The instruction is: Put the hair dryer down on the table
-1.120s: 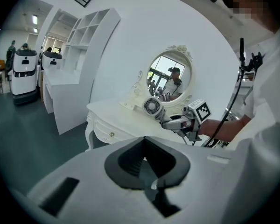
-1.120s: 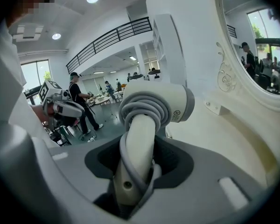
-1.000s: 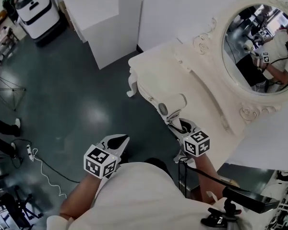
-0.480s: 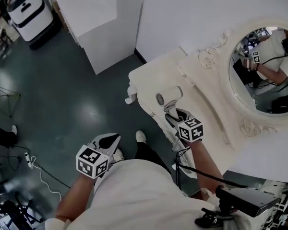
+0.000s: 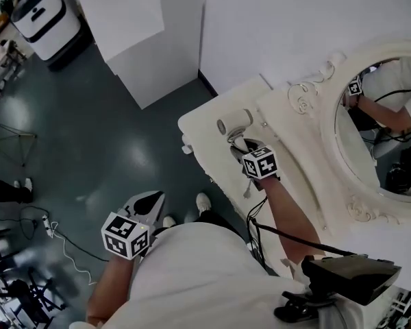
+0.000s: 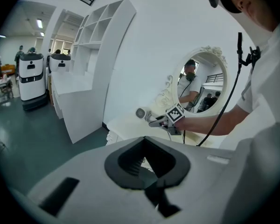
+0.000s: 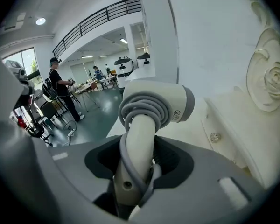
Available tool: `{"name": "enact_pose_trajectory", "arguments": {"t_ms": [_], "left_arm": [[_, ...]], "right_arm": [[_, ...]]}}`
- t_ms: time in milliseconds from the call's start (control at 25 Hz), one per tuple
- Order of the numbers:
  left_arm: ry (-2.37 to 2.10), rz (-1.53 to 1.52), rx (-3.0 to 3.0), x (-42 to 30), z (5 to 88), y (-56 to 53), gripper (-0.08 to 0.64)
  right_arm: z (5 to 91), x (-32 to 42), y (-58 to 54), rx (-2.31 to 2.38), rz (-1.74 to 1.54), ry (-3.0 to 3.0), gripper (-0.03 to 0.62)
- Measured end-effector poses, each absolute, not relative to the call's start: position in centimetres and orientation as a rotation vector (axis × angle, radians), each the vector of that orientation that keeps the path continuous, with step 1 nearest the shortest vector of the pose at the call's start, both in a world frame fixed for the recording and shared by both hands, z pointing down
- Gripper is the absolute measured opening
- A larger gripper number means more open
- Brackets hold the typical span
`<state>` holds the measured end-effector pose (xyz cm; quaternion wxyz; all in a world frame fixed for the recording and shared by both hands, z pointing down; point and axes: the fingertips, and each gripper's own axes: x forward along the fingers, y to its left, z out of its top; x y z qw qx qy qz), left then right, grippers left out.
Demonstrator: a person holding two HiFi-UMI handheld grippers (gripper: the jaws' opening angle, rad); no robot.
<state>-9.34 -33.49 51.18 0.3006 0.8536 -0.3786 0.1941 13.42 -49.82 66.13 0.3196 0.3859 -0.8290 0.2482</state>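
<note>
Right gripper (image 5: 240, 144) is clamped on the handle of the white hair dryer (image 5: 234, 122), cord coiled round that handle, with the barrel at its 11 o'clock over the near corner of the cream dressing table (image 5: 205, 137); contact with the top cannot be told. An oval mirror (image 5: 390, 136) lies at the dryer's 3 o'clock. Left gripper (image 5: 149, 201), jaws apart and empty, hangs at 7 o'clock over the dark floor (image 5: 89, 129).
</note>
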Motion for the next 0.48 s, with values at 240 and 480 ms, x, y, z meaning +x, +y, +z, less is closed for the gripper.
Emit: {"name": "enact_pose_trajectory", "arguments": {"t_ms": [240, 480], "left_arm": [[-1.105, 0.518, 2.182, -9.3, 51.7, -35.1, 0.003], [-1.162, 0.526, 2.138, -9.5, 51.9, -36.5, 0.003]], "right_arm": [[69.7, 13.7, -54.2, 1.007, 0.67, -2.132, 0.178], [72.0, 14.0, -56.6, 1.025, 0.68, -2.082, 0.178]]}}
